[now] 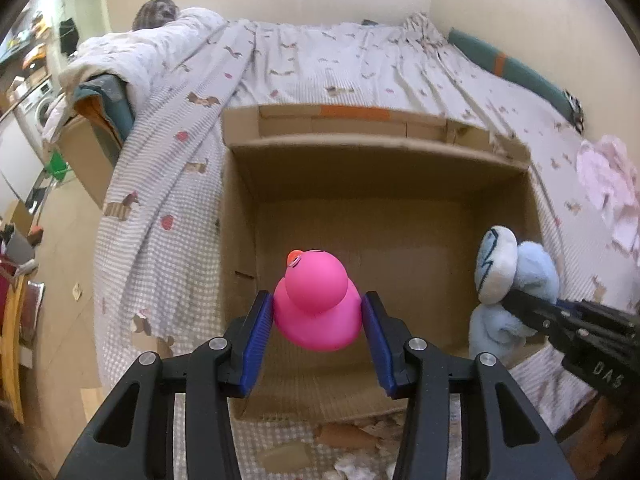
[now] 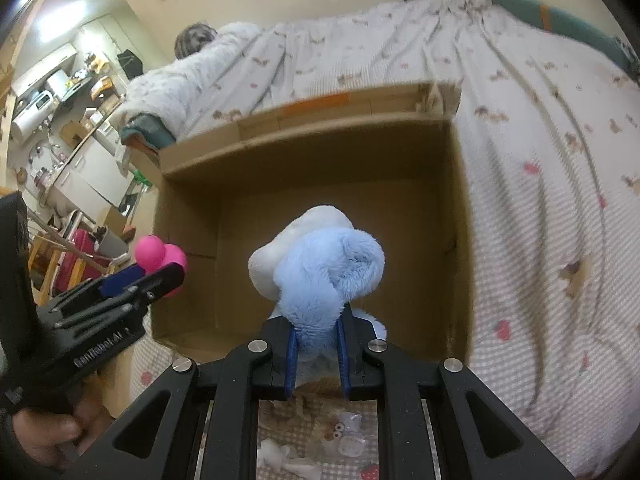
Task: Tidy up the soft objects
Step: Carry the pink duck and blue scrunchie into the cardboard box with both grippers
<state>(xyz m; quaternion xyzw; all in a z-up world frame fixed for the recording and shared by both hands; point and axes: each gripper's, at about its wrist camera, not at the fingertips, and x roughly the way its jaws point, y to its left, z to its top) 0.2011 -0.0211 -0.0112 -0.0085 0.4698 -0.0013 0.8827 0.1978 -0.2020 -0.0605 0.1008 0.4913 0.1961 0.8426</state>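
Observation:
My left gripper point(image 1: 318, 320) is shut on a pink rubber duck point(image 1: 316, 304) and holds it above the near edge of an open cardboard box point(image 1: 380, 160) that lies on the bed. My right gripper point(image 2: 316, 334) is shut on a blue and white plush toy point(image 2: 328, 264), held over the same box point(image 2: 460, 200). In the left wrist view the plush point(image 1: 516, 280) and the right gripper point(image 1: 516, 304) are at the box's right side. In the right wrist view the duck point(image 2: 160, 256) and the left gripper point(image 2: 160, 276) are at the box's left side. The box inside looks bare.
The bed point(image 1: 360, 64) has a grey checked sheet with dog prints. A rolled quilt point(image 1: 132, 60) lies at its left, a teal bolster point(image 1: 516, 68) along the wall, pink cloth point(image 1: 608, 184) at right. Torn paper scraps point(image 1: 360, 440) lie near me. Room clutter is off the left.

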